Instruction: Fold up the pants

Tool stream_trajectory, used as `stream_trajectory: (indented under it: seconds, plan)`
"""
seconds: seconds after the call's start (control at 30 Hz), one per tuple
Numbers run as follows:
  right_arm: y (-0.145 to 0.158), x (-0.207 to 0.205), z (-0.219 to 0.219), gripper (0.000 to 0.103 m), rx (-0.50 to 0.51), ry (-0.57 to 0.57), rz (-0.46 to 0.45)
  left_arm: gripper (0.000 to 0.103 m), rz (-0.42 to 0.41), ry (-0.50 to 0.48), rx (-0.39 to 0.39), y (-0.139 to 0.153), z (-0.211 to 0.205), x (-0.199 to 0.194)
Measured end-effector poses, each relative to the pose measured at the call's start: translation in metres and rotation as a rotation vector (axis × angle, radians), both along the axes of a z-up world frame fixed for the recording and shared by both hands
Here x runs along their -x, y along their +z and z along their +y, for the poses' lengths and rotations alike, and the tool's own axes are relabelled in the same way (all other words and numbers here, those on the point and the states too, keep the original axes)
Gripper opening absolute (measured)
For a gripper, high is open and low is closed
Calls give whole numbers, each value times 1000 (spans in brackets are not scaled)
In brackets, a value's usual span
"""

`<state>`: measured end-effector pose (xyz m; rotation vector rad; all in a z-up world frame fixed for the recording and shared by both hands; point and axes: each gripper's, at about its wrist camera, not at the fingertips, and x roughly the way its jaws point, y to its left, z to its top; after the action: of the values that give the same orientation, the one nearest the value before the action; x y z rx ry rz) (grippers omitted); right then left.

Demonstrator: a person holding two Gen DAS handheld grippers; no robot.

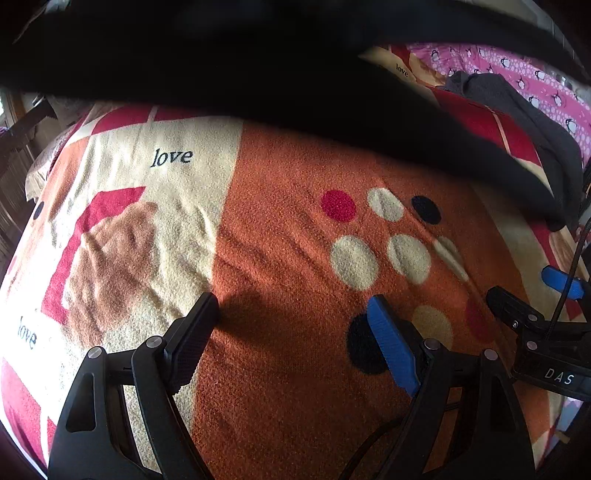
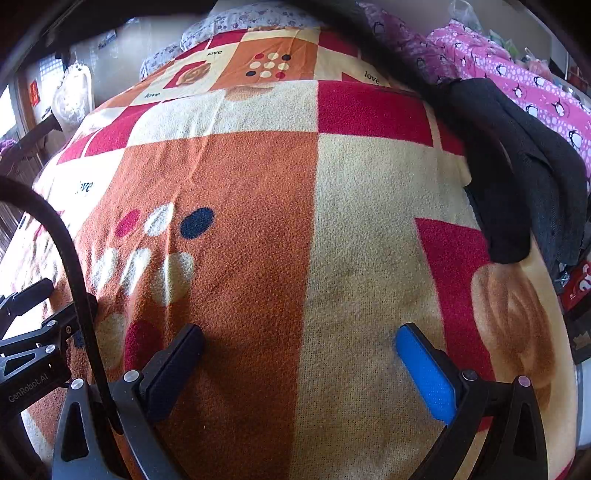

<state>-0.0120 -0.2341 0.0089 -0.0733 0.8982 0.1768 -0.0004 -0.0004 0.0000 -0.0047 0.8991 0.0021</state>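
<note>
Dark charcoal pants (image 2: 517, 166) lie bunched along the right edge of the bed, on the patchwork blanket (image 2: 258, 221). In the left wrist view they show as a black band (image 1: 369, 122) across the top and a grey part at the far right (image 1: 546, 147). My left gripper (image 1: 291, 306) is open and empty, low over the orange patch. My right gripper (image 2: 299, 336) is open and empty over the blanket, well short of the pants. The right gripper also shows at the right edge of the left wrist view (image 1: 532, 291).
A pink penguin-print cover (image 2: 517, 74) lies behind the pants. A floral pillow (image 2: 236, 18) is at the bed's far end. The left gripper's body and a black cable (image 2: 62, 240) cross the left side of the right wrist view. Red packaging (image 2: 580, 284) sits at the right edge.
</note>
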Motion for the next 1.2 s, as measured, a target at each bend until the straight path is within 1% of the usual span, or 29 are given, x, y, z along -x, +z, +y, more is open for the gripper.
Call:
stream_trajectory:
  seconds: [0.2,0.27,0.43,0.57,0.6,1.13,1.2]
  plan:
    - [0,-1,-1,103,0,0,0,83,0,0,1,0,-1,0]
    - [3,11,11,103,0,0,0,83,0,0,1,0,-1,0]
    - [3,11,12,103,0,0,0,83,0,0,1,0,-1,0]
    - [3,11,11,103,0,0,0,83,0,0,1,0,-1,0]
    - [2,2,3,103,0,0,-1,83,0,0,1,0,-1,0]
    - [1,-2,1,103,7,-18,7,83,-2,-10,15,0,3,1]
    - [0,-3,2,103,14,-18,21,83,-21,-10,15,1,3,2]
